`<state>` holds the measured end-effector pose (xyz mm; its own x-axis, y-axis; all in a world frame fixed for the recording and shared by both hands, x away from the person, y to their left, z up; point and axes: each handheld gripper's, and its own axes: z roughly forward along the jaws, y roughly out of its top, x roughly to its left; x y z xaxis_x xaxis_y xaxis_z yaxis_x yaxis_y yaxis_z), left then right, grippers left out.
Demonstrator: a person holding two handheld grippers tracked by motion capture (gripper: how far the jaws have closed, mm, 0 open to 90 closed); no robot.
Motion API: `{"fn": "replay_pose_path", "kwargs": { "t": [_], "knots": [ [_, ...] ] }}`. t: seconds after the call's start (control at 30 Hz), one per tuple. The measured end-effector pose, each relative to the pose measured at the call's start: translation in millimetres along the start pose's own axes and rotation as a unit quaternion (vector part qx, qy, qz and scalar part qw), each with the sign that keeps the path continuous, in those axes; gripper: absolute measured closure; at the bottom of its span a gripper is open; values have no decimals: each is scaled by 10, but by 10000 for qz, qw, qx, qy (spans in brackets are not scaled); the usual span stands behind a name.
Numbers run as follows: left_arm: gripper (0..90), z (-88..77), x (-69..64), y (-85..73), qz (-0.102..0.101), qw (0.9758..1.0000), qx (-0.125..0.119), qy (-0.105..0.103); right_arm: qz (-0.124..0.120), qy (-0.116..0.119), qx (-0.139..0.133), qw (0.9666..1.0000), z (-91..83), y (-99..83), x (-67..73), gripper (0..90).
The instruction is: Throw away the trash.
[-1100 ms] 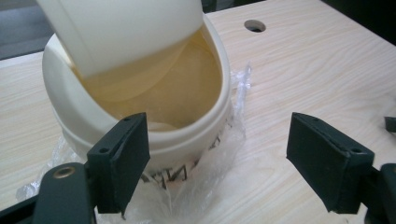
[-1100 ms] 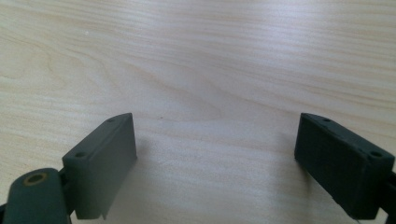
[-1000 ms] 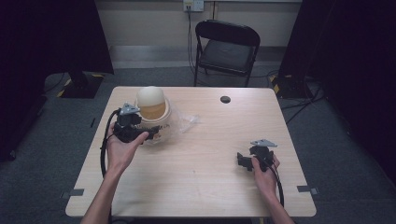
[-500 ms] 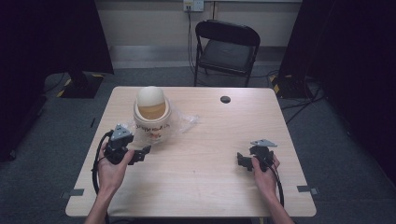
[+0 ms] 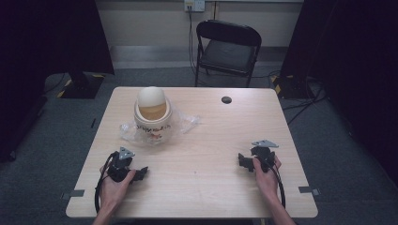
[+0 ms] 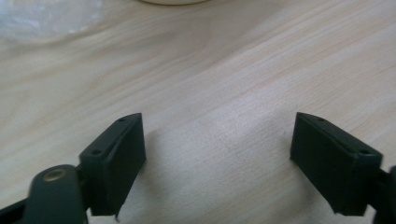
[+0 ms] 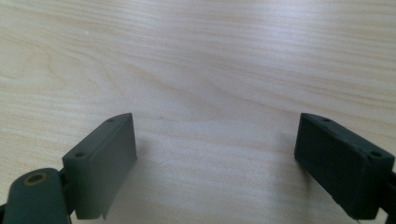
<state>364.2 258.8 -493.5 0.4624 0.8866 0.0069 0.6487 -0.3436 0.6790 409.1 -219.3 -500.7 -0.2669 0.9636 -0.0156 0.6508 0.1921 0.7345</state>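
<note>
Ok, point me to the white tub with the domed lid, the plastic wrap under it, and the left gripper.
White tub [image 5: 151, 129], high view, on its printed side wall.
Plastic wrap [image 5: 187, 123], high view, on its crinkled right edge.
Left gripper [image 5: 140, 173], high view, between its jaw tips.

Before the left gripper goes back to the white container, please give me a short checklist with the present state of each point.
1. Left gripper jaws open, nothing between them: ok.
2. Right gripper jaws open, nothing between them: ok.
3. White container upright on the table: ok.
4. Egg-shaped object seated in the container's mouth: ok; how firmly, cannot tell.
5. Clear plastic wrap out from under the container: not ok, it spreads around the base.
6. Bare wood between left gripper and container: ok.
</note>
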Motion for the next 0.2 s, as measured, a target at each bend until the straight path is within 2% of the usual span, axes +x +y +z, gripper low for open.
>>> {"fn": "replay_pose_path", "kwargs": {
  "t": [0.07, 0.2],
  "knots": [
    [176, -13, -19, 6, 234, 9997, -12, 90, 2, 4, 0, 10000, 0, 0, 0, 115],
    [157, 24, -11, -37, -109, 9997, -205, -19, 3, 4, 0, 10000, 0, 0, 0, 115]
  ]
}}
